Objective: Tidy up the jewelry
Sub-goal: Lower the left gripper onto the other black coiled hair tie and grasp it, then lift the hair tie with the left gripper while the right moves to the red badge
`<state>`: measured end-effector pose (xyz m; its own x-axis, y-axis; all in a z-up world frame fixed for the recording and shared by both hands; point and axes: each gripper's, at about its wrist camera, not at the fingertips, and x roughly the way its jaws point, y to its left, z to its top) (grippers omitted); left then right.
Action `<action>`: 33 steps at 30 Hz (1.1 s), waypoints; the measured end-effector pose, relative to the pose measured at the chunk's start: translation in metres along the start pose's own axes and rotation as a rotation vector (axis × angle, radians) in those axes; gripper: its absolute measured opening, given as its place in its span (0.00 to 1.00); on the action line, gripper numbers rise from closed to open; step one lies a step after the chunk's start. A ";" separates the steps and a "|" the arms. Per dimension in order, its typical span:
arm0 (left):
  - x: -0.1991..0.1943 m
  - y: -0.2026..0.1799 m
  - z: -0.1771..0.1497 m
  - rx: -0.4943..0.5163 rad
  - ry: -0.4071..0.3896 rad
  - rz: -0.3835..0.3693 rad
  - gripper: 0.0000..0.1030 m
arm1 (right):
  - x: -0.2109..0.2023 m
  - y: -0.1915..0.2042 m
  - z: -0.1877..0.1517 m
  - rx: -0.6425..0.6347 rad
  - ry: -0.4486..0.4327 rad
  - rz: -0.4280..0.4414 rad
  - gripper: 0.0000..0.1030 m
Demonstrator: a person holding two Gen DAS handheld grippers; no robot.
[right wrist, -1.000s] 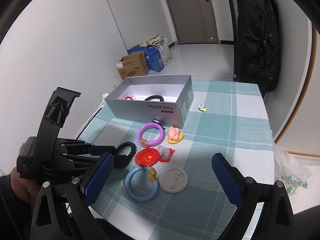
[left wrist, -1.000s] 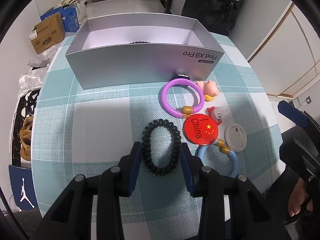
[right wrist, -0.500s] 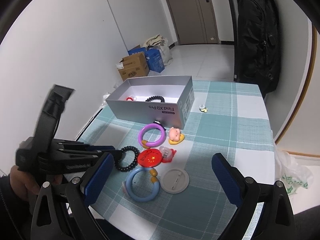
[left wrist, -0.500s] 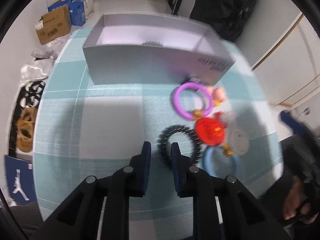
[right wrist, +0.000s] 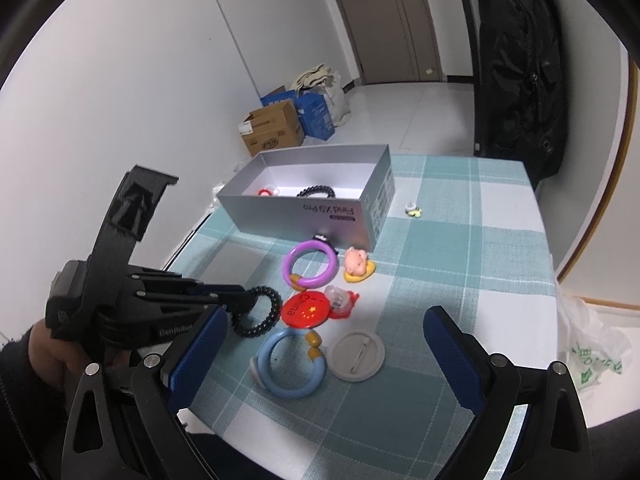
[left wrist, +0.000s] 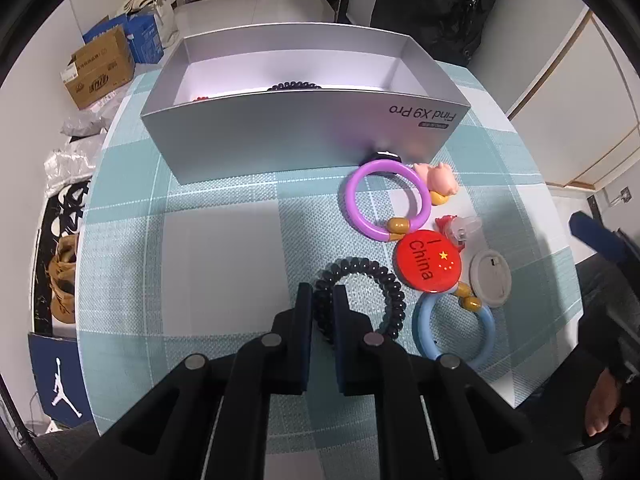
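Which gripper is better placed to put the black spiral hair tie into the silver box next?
Left. The left gripper is shut on the black spiral hair tie, facing the silver box. The right gripper is open, holding nothing.

left gripper (right wrist: pixel 240 304) pinching blk coil tie (right wrist: pixel 260 312), right gripper (right wrist: pixel 324 354) wide

Box (left wrist: pixel 304 136) at the table's (left wrist: pixel 208 264) far side, coil band (right wrist: pixel 316 191) inside. Before the box: ring (left wrist: pixel 386 200), pig figure (left wrist: pixel 438 178) just right of it. Nearer: badge (left wrist: pixel 427 266), coil hair tie (left wrist: pixel 360 300) left of it, second ring (left wrist: pixel 454 330) nearest, disc (left wrist: pixel 491 282) right.
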<state>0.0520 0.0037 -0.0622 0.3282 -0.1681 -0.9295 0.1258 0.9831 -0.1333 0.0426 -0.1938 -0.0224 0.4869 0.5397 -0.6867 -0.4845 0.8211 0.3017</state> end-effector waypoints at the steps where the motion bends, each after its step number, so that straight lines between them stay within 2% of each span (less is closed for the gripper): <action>1: 0.000 0.001 0.000 -0.005 -0.002 -0.003 0.05 | 0.001 0.001 -0.001 -0.005 0.006 0.003 0.96; 6: -0.008 0.004 0.001 -0.036 -0.030 -0.030 0.05 | 0.011 0.009 -0.007 -0.043 0.057 0.020 0.95; 11: -0.023 0.011 0.001 -0.082 -0.085 -0.055 0.05 | 0.019 0.019 -0.009 -0.076 0.067 0.058 0.94; 17: -0.039 0.022 0.002 -0.151 -0.175 -0.087 0.05 | 0.043 0.011 -0.002 0.011 0.108 0.108 0.72; 19: -0.039 0.022 0.002 -0.157 -0.183 -0.098 0.05 | 0.050 0.009 0.000 0.033 0.117 0.103 0.62; 25: -0.037 0.028 0.002 -0.164 -0.188 -0.111 0.05 | 0.059 0.018 -0.001 -0.005 0.136 0.042 0.46; 29: -0.041 0.030 0.002 -0.162 -0.199 -0.125 0.05 | 0.068 0.031 -0.004 -0.070 0.155 0.008 0.46; 31: -0.042 0.033 0.002 -0.169 -0.202 -0.129 0.05 | 0.071 0.040 -0.006 -0.129 0.157 -0.047 0.46; 33: -0.042 0.034 0.002 -0.175 -0.201 -0.134 0.05 | 0.076 0.042 -0.005 -0.134 0.160 -0.072 0.46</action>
<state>0.0445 0.0444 -0.0272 0.5003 -0.2913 -0.8154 0.0227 0.9458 -0.3240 0.0554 -0.1198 -0.0651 0.4074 0.4352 -0.8029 -0.5499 0.8188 0.1649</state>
